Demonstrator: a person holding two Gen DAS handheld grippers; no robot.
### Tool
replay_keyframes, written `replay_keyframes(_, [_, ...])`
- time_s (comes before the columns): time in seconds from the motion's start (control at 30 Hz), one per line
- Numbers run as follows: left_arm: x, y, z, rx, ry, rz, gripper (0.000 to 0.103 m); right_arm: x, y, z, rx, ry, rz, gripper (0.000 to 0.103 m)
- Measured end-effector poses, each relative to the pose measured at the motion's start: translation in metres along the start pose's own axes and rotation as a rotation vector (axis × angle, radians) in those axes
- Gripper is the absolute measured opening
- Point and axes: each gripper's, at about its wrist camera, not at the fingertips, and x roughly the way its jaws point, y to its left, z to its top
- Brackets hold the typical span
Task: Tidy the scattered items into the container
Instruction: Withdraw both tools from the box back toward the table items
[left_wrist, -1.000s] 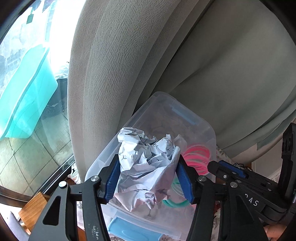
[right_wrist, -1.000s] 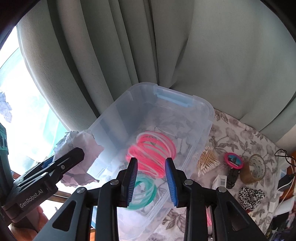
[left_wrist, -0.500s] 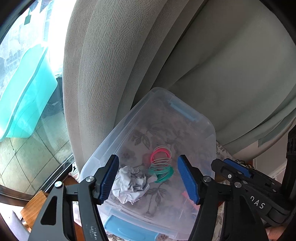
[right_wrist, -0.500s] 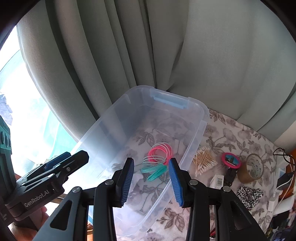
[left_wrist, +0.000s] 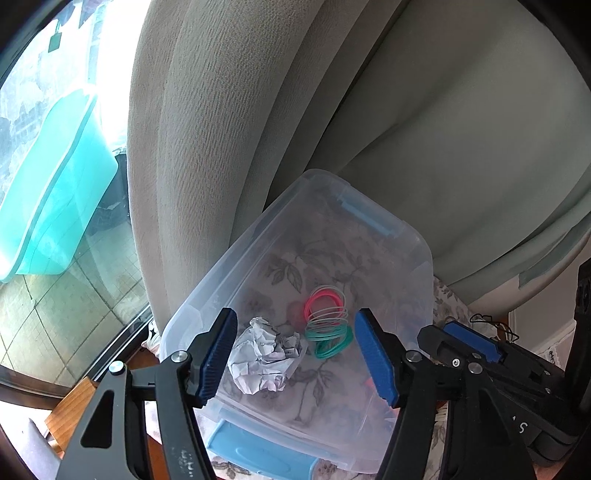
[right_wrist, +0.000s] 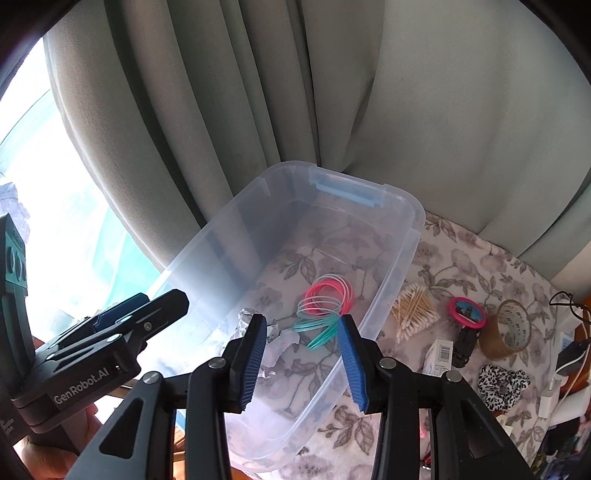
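Observation:
A clear plastic container (left_wrist: 221, 280) (right_wrist: 410, 206) stands on a flowered cloth against the curtain. In it lie a crumpled ball of white paper (left_wrist: 262, 360) (right_wrist: 277, 341) and a coil of pink and green rings (left_wrist: 327, 321) (right_wrist: 325, 306). My left gripper (left_wrist: 294, 319) hangs open above the container with nothing between its blue pads; the right wrist view shows it from the side (right_wrist: 147, 314). My right gripper (right_wrist: 302, 320) is also open and empty above the container, and it shows at the right of the left wrist view (left_wrist: 469, 347).
On the cloth right of the container lie a bunch of cotton swabs (right_wrist: 413, 310), a pink round item (right_wrist: 467, 312), a tape roll (right_wrist: 511, 328), a small white box (right_wrist: 439, 354) and a leopard-print scrunchie (right_wrist: 504, 384). A grey curtain (right_wrist: 369, 92) hangs close behind.
The left gripper opened and the paper ball dropped into the container. The right gripper's jaws spread and the pink and green rings fell to the container floor.

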Motion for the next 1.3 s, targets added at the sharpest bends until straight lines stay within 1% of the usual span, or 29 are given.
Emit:
replay_keyframes(0.07, [0.037, -0.013, 0.004, 0.005, 0.005, -0.01, 0.067, -0.002, 0.0, -0.001, -0.001, -0.003, 0.002, 0.044])
replay_keyframes(0.13, [0.022, -0.014, 0.008, 0.009, 0.003, -0.008, 0.067, -0.004, -0.001, -0.003, 0.001, -0.007, 0.004, 0.047])
replay_keyframes(0.2, [0.015, -0.019, 0.007, 0.016, -0.001, -0.005, 0.067, -0.007, -0.004, -0.005, 0.008, -0.011, 0.007, 0.048])
replay_keyframes(0.43, [0.004, -0.028, 0.006, 0.029, -0.041, -0.014, 0.067, -0.019, -0.019, -0.017, 0.048, -0.021, 0.013, 0.051])
replay_keyframes(0.67, [-0.002, -0.047, 0.002, 0.075, -0.103, -0.029, 0.067, -0.049, -0.051, -0.029, 0.118, -0.077, -0.003, 0.052])
replay_keyframes(0.77, [-0.002, -0.063, 0.0, 0.111, -0.125, -0.013, 0.067, -0.065, -0.07, -0.036, 0.16, -0.111, -0.015, 0.056])
replay_keyframes(0.87, [-0.006, -0.076, -0.004, 0.152, -0.15, 0.026, 0.067, -0.082, -0.092, -0.044, 0.205, -0.14, -0.038, 0.057])
replay_keyframes(1.03, [-0.009, -0.102, -0.012, 0.208, -0.189, -0.003, 0.067, -0.113, -0.125, -0.058, 0.262, -0.193, -0.076, 0.063])
replay_keyframes(1.2, [-0.014, -0.136, -0.027, 0.328, -0.226, -0.017, 0.067, -0.135, -0.151, -0.077, 0.303, -0.233, -0.11, 0.068])
replay_keyframes(1.3, [-0.016, -0.155, -0.038, 0.395, -0.217, -0.02, 0.068, -0.141, -0.166, -0.091, 0.333, -0.238, -0.119, 0.068])
